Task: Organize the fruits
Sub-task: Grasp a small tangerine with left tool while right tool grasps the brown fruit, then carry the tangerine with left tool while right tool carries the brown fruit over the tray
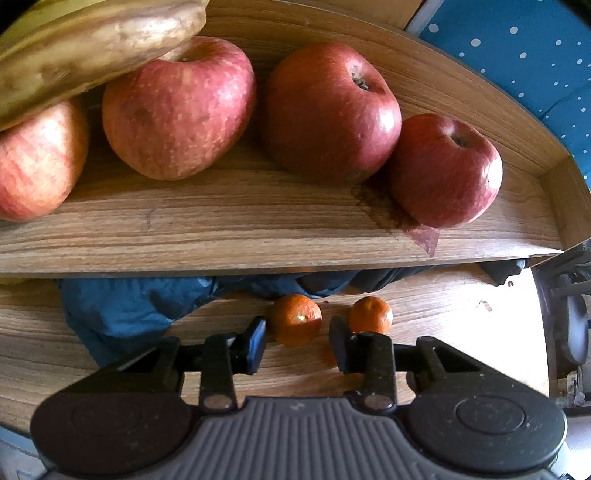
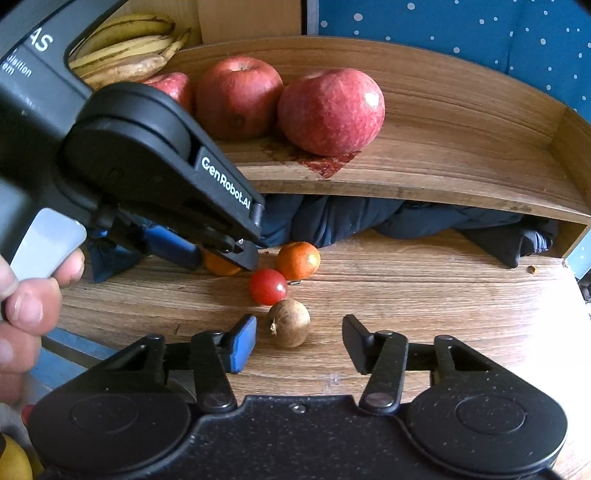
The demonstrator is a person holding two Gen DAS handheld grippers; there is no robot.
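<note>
A small mandarin (image 1: 297, 319) lies on the wooden table between the fingers of my left gripper (image 1: 297, 343); slim gaps show on both sides, so the jaws are open around it. A second mandarin (image 1: 370, 315) sits just to its right. In the right wrist view the left gripper (image 2: 221, 258) reaches down over the partly hidden first mandarin (image 2: 221, 266). My right gripper (image 2: 299, 343) is open, with a brown round fruit (image 2: 289, 323) between its fingers, nearer the left one. Beyond it lie a cherry tomato (image 2: 268, 286) and the second mandarin (image 2: 298, 260).
A raised wooden shelf (image 1: 258, 236) holds several red apples (image 1: 328, 110) and spotted bananas (image 1: 92, 48). Dark blue cloth (image 1: 122, 314) is bunched under the shelf behind the small fruits. A person's hand (image 2: 29, 295) holds the left gripper's trigger. Dotted blue fabric (image 2: 480, 29) hangs behind.
</note>
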